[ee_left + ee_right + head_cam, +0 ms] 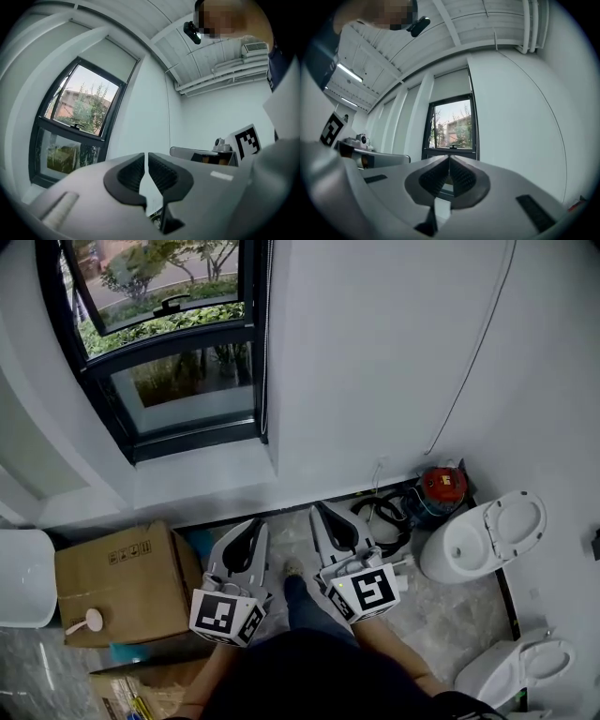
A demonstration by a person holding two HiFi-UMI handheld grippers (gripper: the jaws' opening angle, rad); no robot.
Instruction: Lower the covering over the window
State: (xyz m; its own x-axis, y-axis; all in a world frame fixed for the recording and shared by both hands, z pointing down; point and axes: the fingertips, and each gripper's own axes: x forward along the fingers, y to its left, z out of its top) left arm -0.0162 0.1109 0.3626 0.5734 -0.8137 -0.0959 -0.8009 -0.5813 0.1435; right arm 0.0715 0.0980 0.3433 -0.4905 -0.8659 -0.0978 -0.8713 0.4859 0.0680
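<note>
1. My left gripper [146, 157] has its jaws pressed together on nothing. My right gripper [449, 159] is the same, closed with no object between the pads.
2. I hold the two side by side, low and near my body, roughly level and aimed at the wall. I read this as a waiting pose, well apart from anything to grasp.
3. The covering, a pale roller blind [450, 85], sits high over the window [159, 352] and leaves most of the glass bare. I judge the lowering not yet begun.
4. A thin cord [269, 334] seems to hang by the window's right frame. It is probably what I must pull, and the jaws must open first.
5. A cardboard box [122, 582] stands under the sill at left, which likely favours an approach from the right.
</note>
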